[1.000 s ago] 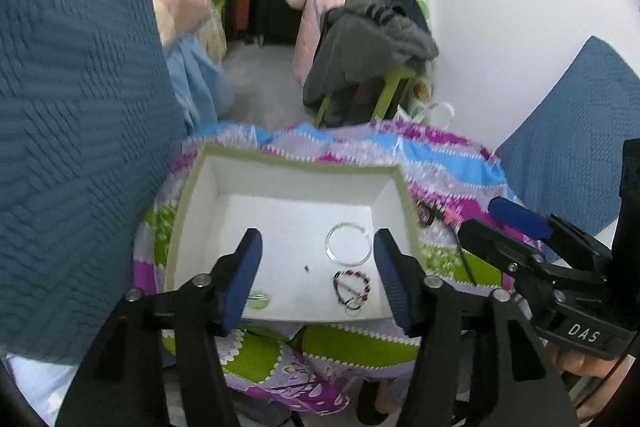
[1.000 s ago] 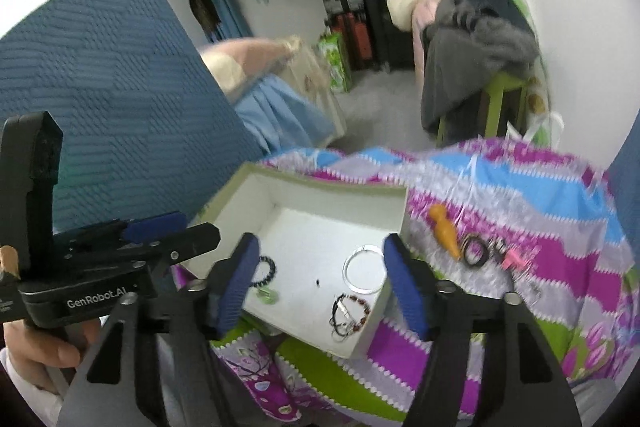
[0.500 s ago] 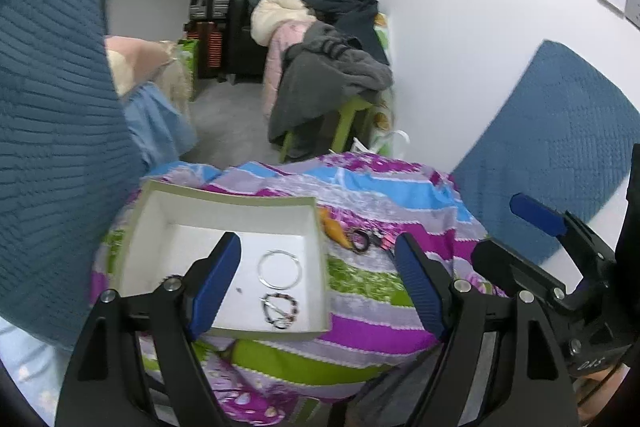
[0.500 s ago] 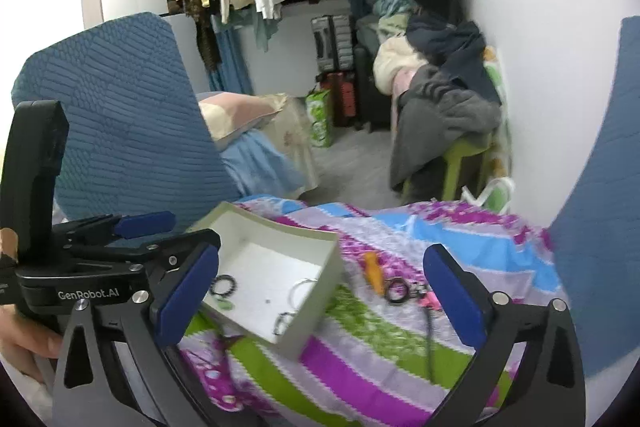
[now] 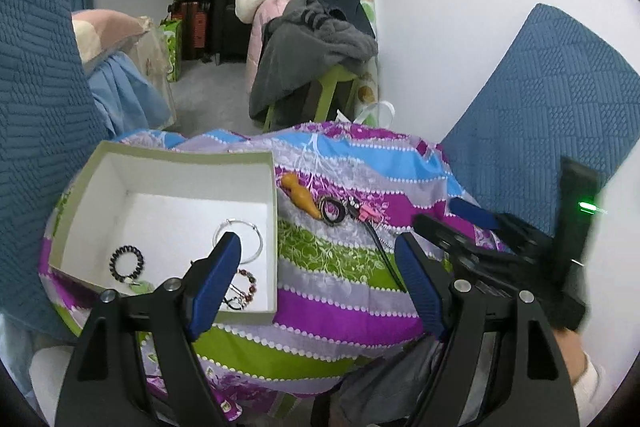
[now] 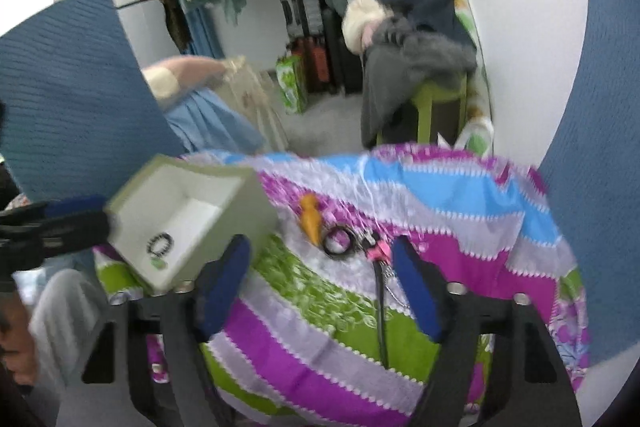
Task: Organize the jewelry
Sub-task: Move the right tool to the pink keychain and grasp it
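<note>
Swung rightward off the box (image 5: pixel 168 163), both claws. Left claw (image 5: pixel 320 283) open, empty, box now at its left tip. Right claw (image 6: pixel 322 279) just narrowed, open, empty, above striped cloth (image 6: pixel 440 187); orange pendant (image 6: pixel 311 217), black ring (image 6: pixel 338 241) just ahead.

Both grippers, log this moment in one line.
left gripper: open, empty | right gripper: open, closing, empty | box: bracelets inside | pendant: on cloth

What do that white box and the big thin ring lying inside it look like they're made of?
The box looks like cardboard: matte white inside, dull olive rim, thin straight walls with crisp corners. The ring seems to be polished silvery metal, a thin, bright hoop, though plated or plastic can't be ruled out.
</note>
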A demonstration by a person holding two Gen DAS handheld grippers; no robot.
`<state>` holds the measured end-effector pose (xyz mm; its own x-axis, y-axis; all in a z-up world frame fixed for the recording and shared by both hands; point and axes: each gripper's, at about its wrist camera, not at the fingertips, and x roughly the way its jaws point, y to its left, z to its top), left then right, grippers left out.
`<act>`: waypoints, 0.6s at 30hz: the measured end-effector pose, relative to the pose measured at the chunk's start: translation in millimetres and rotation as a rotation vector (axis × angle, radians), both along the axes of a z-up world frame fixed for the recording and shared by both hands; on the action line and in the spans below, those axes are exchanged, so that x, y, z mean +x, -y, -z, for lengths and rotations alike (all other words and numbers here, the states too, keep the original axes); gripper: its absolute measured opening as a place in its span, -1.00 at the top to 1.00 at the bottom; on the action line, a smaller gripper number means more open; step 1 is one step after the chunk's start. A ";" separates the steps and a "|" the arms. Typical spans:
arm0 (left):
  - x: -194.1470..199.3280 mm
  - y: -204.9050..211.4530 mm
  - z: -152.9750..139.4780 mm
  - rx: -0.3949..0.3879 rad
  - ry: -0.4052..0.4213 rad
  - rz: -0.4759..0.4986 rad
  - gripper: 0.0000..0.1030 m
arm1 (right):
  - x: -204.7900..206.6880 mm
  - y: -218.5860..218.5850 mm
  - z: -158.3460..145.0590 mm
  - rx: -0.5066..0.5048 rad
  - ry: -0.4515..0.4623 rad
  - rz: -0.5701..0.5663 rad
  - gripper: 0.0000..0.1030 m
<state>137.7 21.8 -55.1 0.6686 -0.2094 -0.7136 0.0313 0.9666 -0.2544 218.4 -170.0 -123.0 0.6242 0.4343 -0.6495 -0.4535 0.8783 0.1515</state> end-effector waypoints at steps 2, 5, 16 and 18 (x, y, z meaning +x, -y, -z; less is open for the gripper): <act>0.0 -0.5 4.2 -0.002 -0.011 -0.003 -0.53 | 15.8 1.7 17.6 -0.014 -0.029 0.008 -0.19; 1.1 -2.2 10.5 -0.006 -0.029 -0.010 -0.53 | 49.7 1.0 53.0 -0.035 -0.075 0.006 -0.01; 7.5 -12.1 27.3 -0.035 -0.068 -0.041 -0.53 | 103.0 5.7 121.5 -0.089 -0.215 0.039 0.37; 9.2 -14.1 28.6 -0.042 -0.070 -0.045 -0.53 | 102.8 5.3 121.4 -0.082 -0.213 0.035 0.44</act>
